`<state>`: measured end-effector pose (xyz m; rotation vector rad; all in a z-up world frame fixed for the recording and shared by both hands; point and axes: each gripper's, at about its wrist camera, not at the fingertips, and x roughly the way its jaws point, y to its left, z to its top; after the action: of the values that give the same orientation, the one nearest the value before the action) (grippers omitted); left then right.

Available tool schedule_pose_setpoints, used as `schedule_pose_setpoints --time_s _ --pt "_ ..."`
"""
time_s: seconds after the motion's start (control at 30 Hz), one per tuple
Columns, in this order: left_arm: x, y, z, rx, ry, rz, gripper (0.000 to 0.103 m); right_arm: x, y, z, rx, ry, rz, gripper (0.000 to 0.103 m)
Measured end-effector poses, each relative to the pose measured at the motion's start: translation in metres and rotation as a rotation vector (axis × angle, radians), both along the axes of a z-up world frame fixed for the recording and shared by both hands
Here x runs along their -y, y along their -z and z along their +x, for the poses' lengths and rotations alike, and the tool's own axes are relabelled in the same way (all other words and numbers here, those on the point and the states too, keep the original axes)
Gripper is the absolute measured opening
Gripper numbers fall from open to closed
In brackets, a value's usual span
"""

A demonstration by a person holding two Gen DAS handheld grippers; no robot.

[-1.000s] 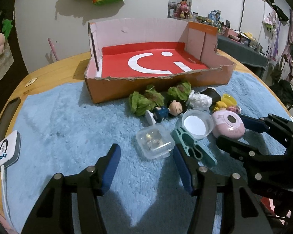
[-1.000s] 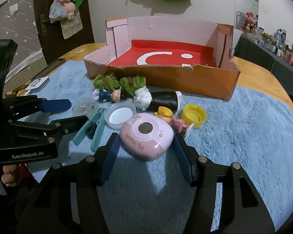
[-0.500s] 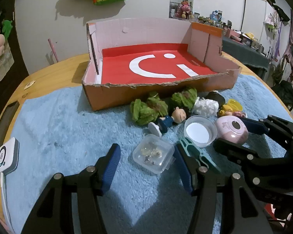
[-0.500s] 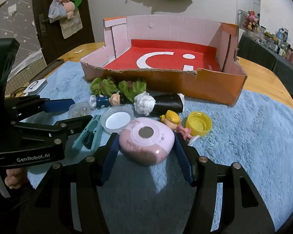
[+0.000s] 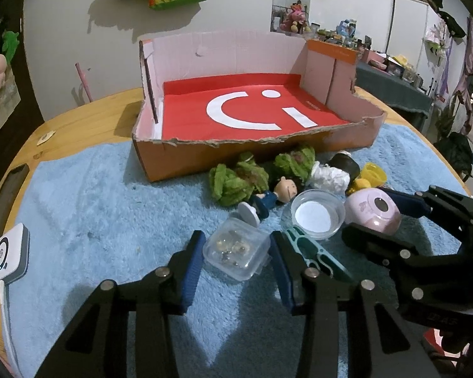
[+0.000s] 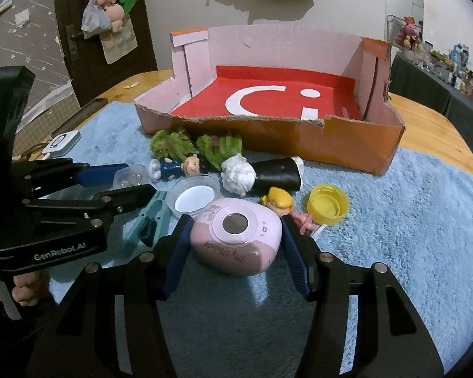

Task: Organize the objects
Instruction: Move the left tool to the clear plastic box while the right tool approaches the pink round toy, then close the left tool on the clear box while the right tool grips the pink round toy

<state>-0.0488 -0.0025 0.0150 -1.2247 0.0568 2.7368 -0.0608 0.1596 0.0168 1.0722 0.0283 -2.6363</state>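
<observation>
A small clear plastic box (image 5: 236,250) of metal bits lies on the blue rug between the pads of my left gripper (image 5: 236,240). Its jaws are closing and both pads touch the box's sides. My right gripper (image 6: 236,223) is closing on a pink toy camera (image 6: 236,239), one pad on each side. The right gripper (image 5: 383,219) reaches in from the right in the left wrist view. The torn cardboard box (image 5: 205,157) with a red floor stands behind the pile with nothing in it.
Around the held things lie green plush pieces (image 5: 236,179), a boy figurine (image 5: 274,193), a round clear dish (image 5: 317,214), a teal clip (image 5: 315,252), a black-and-white roll (image 6: 268,174), a blonde figurine (image 6: 280,203) and a yellow cap (image 6: 328,204). A white device (image 5: 6,258) sits at the rug's left edge.
My left gripper came forward around the clear box and its jaws narrowed onto it. My right gripper slid forward until the pink camera sat between its pads.
</observation>
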Motion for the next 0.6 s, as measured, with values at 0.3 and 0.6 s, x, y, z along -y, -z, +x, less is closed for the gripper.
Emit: schedule_pose_setpoints --time_s 0.3,0.6 --pt "-0.004 -0.01 0.0 -0.021 0.01 -0.013 0.044 0.005 -0.014 0.001 -0.038 -0.025 0.01 0.054" --pt "-0.002 -0.029 -0.009 -0.052 0.01 0.008 0.044 -0.001 -0.03 -0.007 -0.058 -0.03 -0.011 0.054"
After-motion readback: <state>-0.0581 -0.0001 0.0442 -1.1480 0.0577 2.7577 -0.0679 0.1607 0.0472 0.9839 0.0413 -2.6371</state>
